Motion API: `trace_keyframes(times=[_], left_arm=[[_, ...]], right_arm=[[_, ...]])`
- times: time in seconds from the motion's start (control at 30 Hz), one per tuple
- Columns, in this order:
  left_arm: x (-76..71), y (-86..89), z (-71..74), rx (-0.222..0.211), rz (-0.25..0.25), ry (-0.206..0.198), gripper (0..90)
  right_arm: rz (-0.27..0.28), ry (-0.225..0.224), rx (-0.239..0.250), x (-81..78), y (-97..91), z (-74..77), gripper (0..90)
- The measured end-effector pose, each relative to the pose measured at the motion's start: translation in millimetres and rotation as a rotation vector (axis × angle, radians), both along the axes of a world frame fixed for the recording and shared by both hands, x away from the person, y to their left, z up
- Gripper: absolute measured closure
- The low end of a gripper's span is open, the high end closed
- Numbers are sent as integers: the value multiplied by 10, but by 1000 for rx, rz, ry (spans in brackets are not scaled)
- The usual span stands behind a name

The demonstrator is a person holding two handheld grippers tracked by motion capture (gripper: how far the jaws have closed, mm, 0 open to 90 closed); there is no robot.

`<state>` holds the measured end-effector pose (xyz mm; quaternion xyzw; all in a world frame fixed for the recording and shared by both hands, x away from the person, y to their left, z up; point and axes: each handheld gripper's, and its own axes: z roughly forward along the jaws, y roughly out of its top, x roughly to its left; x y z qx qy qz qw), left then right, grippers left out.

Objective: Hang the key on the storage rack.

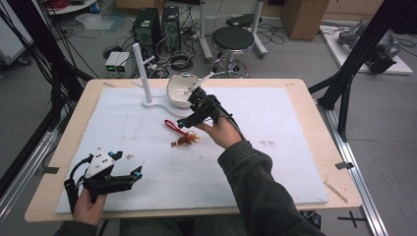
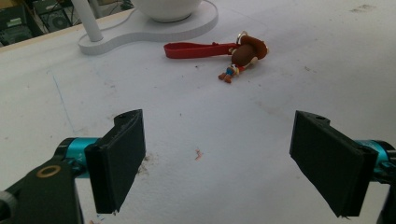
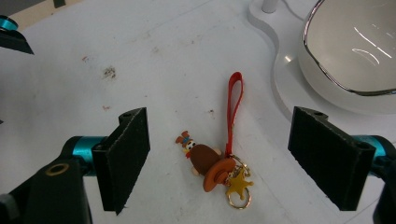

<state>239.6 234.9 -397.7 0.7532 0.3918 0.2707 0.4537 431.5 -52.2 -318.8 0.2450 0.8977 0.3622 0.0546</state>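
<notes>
A person sits at a table (image 1: 314,162) covered with a white sheet, holding a two-jaw gripper in each hand. The right gripper (image 1: 193,109) hovers over the middle of the sheet, just above a keychain (image 1: 183,136). Its jaws are spread wide with nothing between the pads. In the right gripper view the keychain (image 3: 212,165) lies flat on the sheet between and a little beyond the two jaws, touching neither.

The left gripper (image 1: 124,169) rests near the front left corner of the table, well apart from the keychain. Its jaws are also spread and hold nothing. In the left gripper view the keychain (image 2: 243,51) lies farther off, near the stand.

The step in hand looks like the approach to a pick: the right gripper is lining up over the keychain but has not yet gripped it. The next move probably calls for lowering the jaws to the sheet, one on each side of the figure or the strap, then closing. The keychain is flat and thin, so the pads would need to come right down to the surface.

Counted: one keychain, made of one small cowboy figure with a brown hat, one red strap (image 3: 233,109), one gold star and one metal ring. One white bowl (image 1: 181,91) sits on one white stand (image 1: 152,102) with one upright post (image 1: 141,71). Two grippers.
</notes>
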Motion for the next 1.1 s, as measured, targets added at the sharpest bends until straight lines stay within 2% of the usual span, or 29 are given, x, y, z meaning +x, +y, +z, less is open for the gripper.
trace_keyframes(times=[0.13, 0.47, 0.57, 1.0, 1.1], left_arm=[[-3, -4, 0, -7, 0, 1, 187], [-7, -8, 3, 0, -5, 2, 187], [-6, -8, 2, 0, -6, 1, 187], [-4, -7, 7, 2, -12, -1, 187], [-4, -7, 8, 2, -11, -2, 187]], right_arm=[[-5, 2, -2, 32, 44, -52, 234], [-27, 26, -16, 114, 112, -207, 253], [-30, 16, -20, 135, 125, -241, 259], [-39, 27, -41, 208, 197, -389, 310], [-47, 42, -41, 216, 210, -417, 318]])
